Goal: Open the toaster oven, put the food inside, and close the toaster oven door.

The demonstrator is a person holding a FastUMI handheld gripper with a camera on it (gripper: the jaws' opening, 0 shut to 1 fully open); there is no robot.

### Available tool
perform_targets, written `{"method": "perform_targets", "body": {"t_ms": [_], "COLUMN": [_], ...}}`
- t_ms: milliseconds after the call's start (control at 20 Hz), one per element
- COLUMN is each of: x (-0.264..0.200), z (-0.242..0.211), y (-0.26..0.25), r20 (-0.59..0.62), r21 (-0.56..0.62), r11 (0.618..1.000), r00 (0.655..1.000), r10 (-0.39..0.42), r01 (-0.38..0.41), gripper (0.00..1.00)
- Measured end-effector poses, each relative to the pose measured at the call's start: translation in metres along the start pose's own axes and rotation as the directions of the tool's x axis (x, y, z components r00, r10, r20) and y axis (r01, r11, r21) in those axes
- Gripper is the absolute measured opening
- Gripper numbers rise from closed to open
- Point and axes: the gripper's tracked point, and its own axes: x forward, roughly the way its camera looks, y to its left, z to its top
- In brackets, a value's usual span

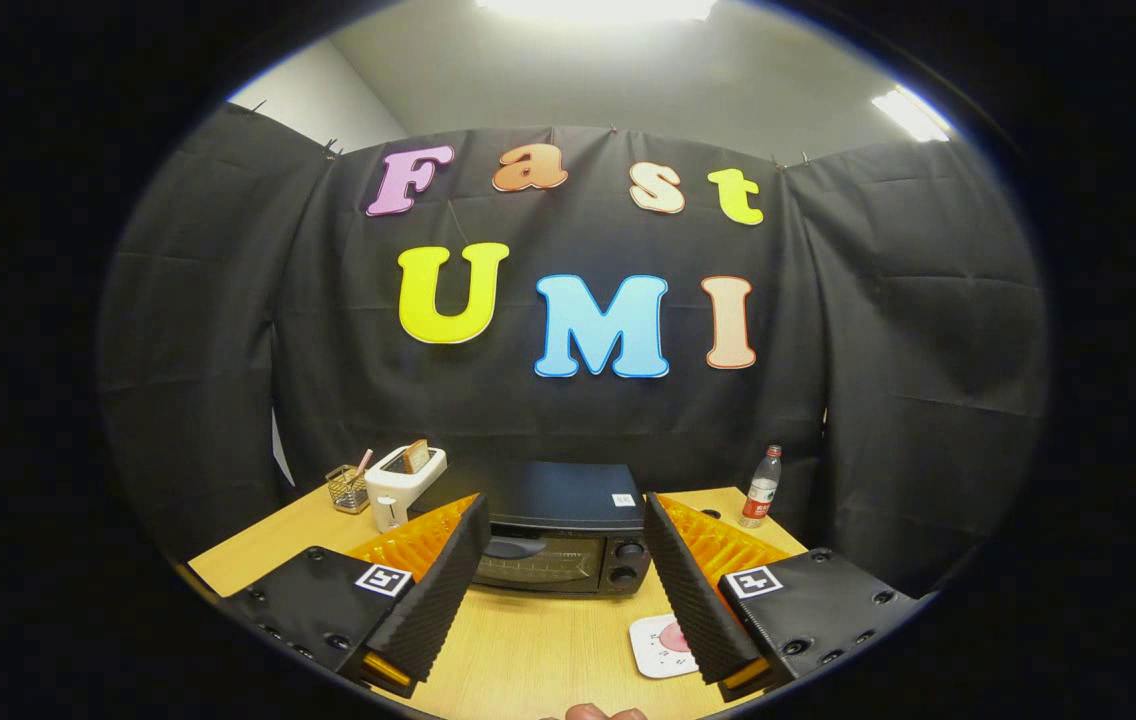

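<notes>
Two fingers [458, 575] spread wide, holding nothing; toaster oven [558, 540] sits shut at twelve o'clock, so approach its door handle [513, 548] squarely.

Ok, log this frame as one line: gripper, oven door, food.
gripper: open, holding nothing | toaster oven: beyond fingers, door shut | food on white plate: on table by right finger | stage: before opening

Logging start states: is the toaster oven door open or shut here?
Shut. The toaster oven door stands flat against its front, handle at the top. The open tool holds nothing; its fingers frame the oven beyond them.
</notes>
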Motion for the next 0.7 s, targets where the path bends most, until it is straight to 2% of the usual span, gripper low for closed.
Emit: {"method": "perform_targets", "body": {"t_ms": [350, 700], "x": [0.032, 0.095], "z": [-0.001, -0.022], "y": [0.020, 0.037], "r20": [-0.030, -0.111], "r21": [-0.036, -0.031], "r11": [0.999, 0.999], "r00": [0.999, 0.993], "r10": [-0.012, -0.037], "r01": [0.011, 0.034], "gripper": [0.98, 0.98]}}
